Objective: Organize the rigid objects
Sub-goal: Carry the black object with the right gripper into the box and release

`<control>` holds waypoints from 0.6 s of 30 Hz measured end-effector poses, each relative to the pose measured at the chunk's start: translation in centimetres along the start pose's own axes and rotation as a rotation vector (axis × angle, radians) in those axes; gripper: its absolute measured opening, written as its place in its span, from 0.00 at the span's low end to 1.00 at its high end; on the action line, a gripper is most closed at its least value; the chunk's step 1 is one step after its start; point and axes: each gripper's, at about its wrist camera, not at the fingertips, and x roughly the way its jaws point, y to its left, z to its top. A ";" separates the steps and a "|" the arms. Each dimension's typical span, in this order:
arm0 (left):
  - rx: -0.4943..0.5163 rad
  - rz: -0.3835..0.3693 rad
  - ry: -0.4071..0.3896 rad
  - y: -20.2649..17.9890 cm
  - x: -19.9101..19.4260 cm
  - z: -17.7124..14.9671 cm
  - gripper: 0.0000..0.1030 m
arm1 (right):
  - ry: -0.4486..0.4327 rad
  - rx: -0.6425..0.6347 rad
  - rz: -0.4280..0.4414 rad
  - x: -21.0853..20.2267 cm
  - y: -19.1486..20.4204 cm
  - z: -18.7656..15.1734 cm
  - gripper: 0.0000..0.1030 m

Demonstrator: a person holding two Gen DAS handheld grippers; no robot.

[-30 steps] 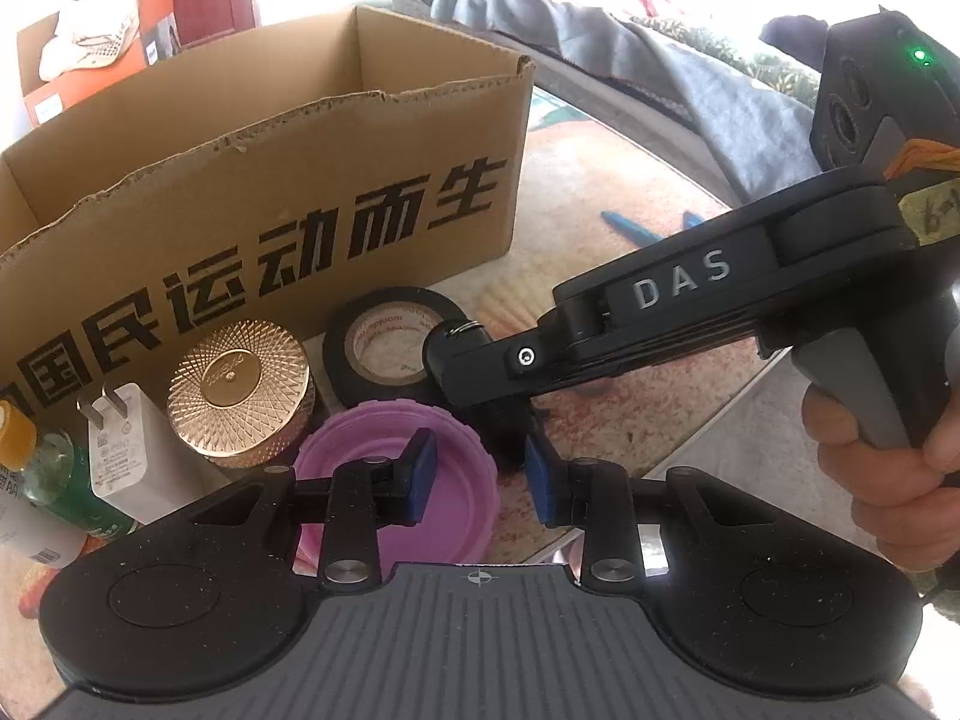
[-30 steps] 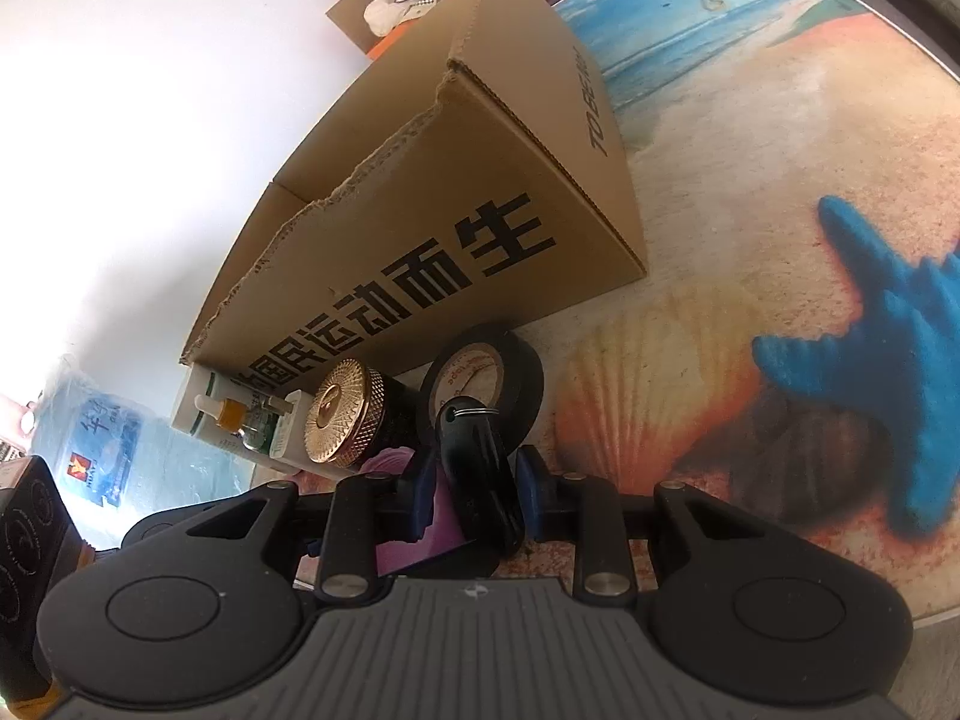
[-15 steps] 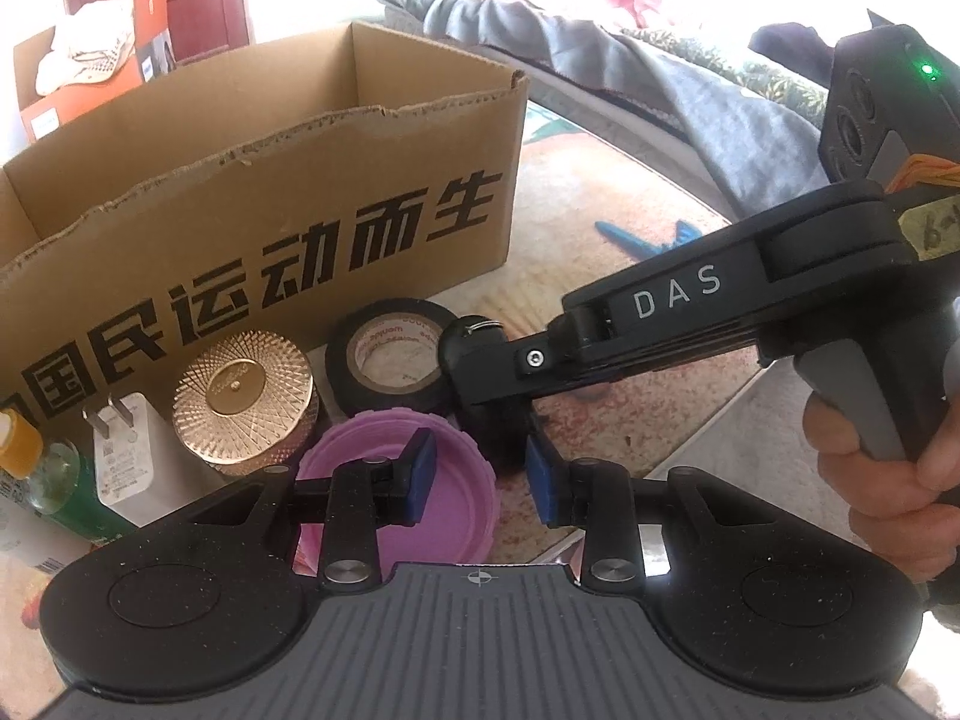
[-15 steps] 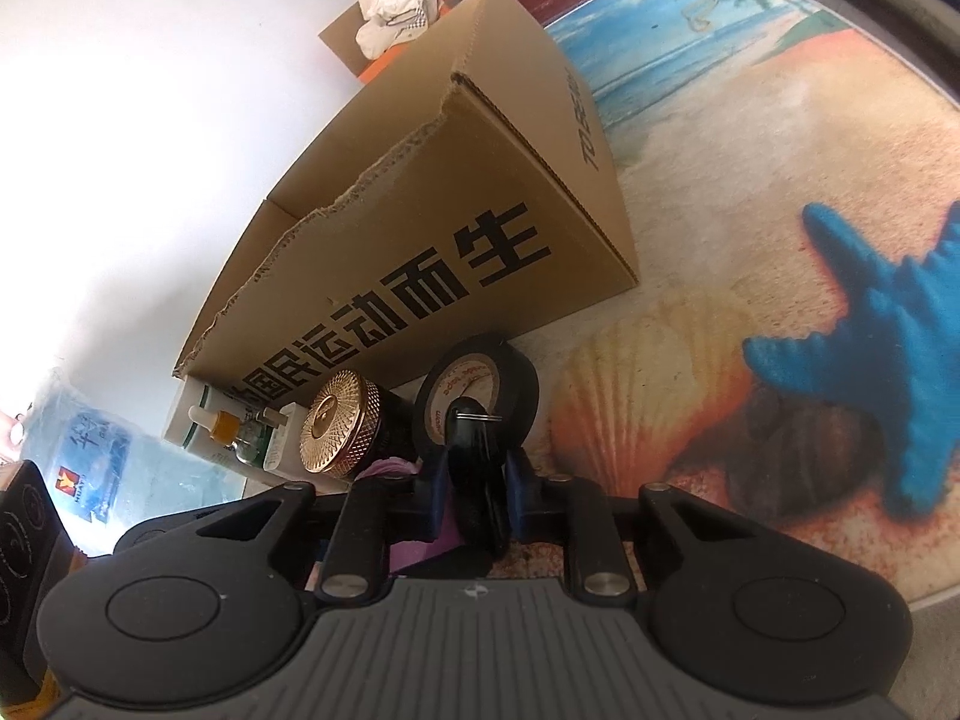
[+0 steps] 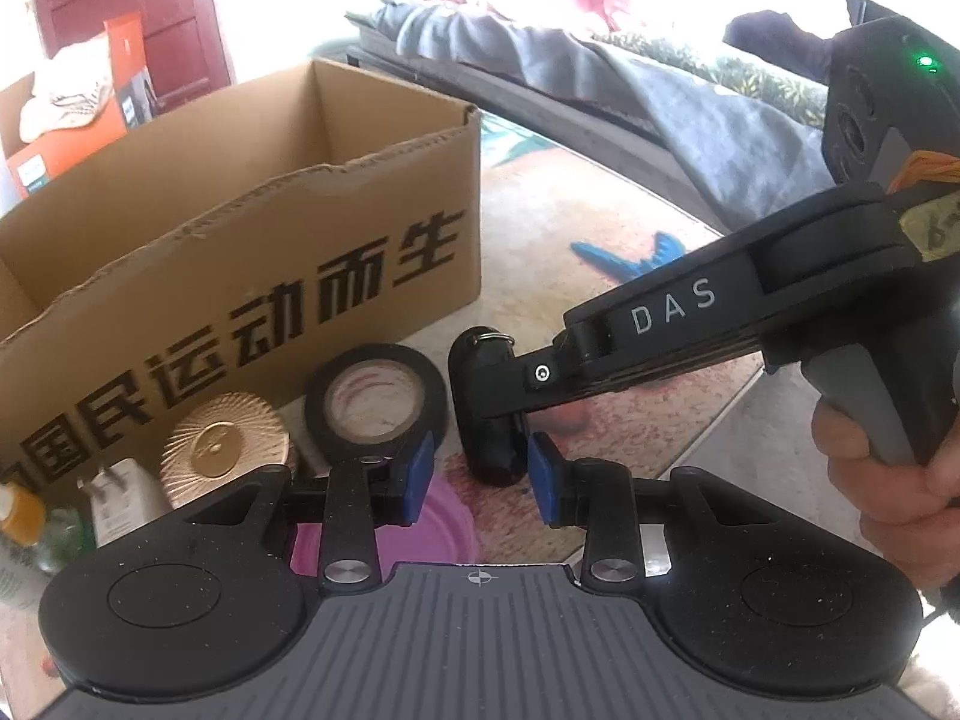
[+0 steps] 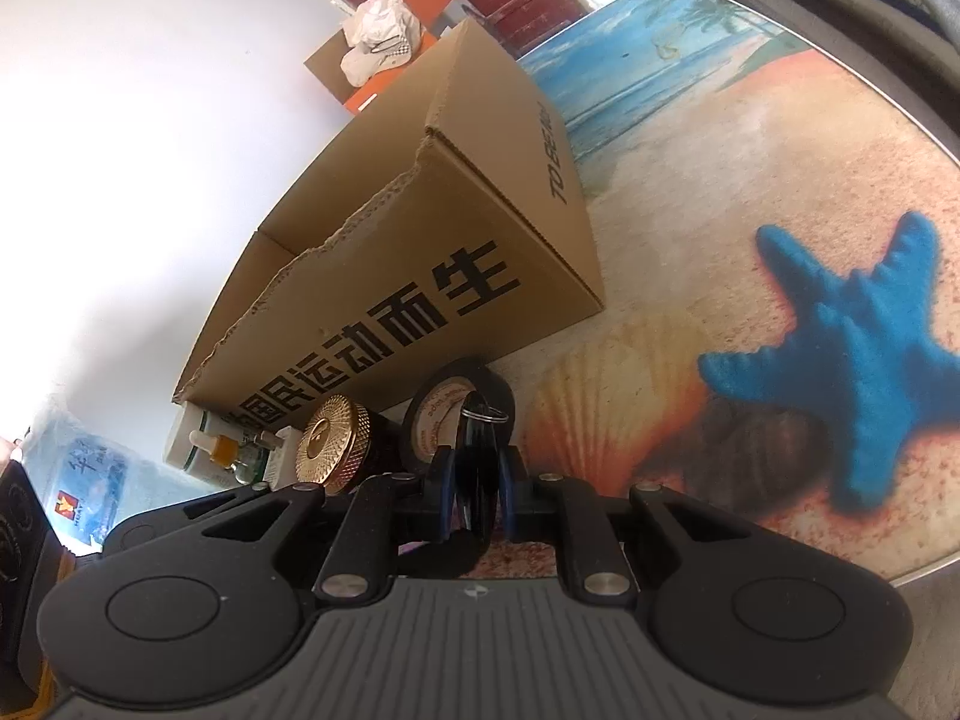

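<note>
Your left gripper (image 5: 477,471) hides most of the purple lid (image 5: 447,525); the bottle (image 5: 18,516) left of it is cut off.

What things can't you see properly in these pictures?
- Inside of the cardboard box: its front wall hides the bottom in both views.
- Black key fob: the right gripper clamps it, so its shape stays unclear.
- Purple lid: mostly behind the left gripper in the left view.
- Small bottle: cut off by the left view's edge; its label is too blurred to read.
</note>
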 end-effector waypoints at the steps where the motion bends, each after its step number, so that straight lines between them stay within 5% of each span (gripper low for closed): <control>1: 0.002 -0.006 0.000 -0.1 0.2 0.2 0.33 | -0.001 0.002 0.001 0.0 -0.1 0.0 0.16; 10: -0.026 -0.044 -0.026 -0.2 -0.8 1.0 0.33 | -0.029 -0.020 0.024 -2.0 1.2 0.4 0.16; 18: -0.108 0.016 -0.173 3.0 -6.4 2.7 0.33 | -0.090 -0.183 0.099 -3.8 7.8 3.1 0.16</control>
